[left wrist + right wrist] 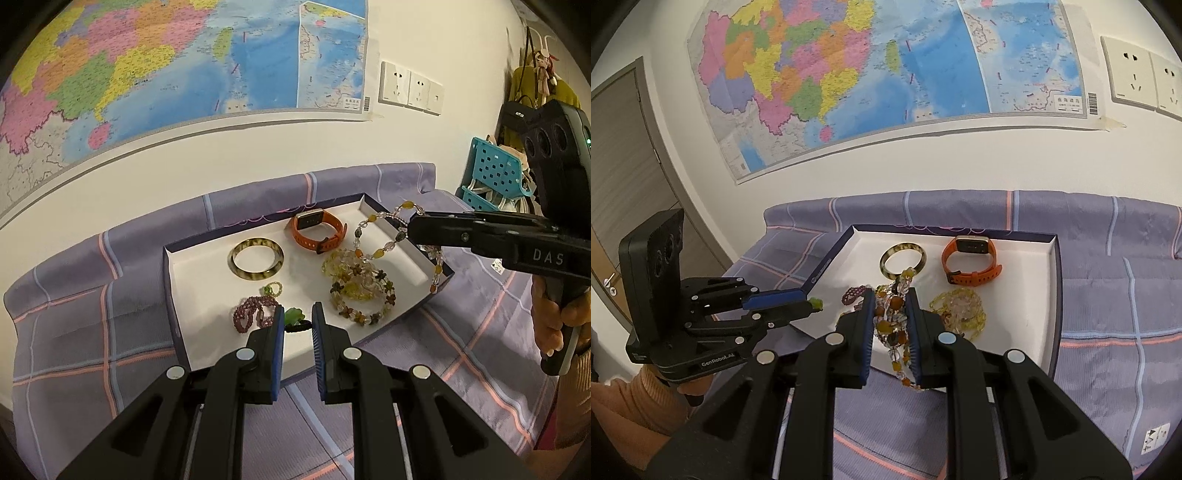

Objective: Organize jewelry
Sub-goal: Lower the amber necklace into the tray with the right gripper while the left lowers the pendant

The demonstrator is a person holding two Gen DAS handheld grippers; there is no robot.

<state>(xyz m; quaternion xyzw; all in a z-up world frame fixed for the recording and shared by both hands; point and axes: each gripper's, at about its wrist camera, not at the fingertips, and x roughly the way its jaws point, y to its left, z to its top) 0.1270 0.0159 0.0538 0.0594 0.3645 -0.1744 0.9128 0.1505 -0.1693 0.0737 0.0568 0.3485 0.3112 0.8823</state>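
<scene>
Mostly sorted: bangle point(256, 259), orange watch point(317, 230), bead bracelets point(360, 291) lying in white tray point(192, 295); right gripper point(891, 314) clamped on amber bead strand point(892, 325) above tray, left gripper point(297, 325) pinching green pendant cord point(295, 320), both unplaced

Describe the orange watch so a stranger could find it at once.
Under the wall map, a shallow white-lined tray lies on the purple checked cloth. The orange watch sits in its far corner, beside the mottled bangle. It alone has a solid strap and a square face; the rest nearby is beads or a plain ring.
</scene>
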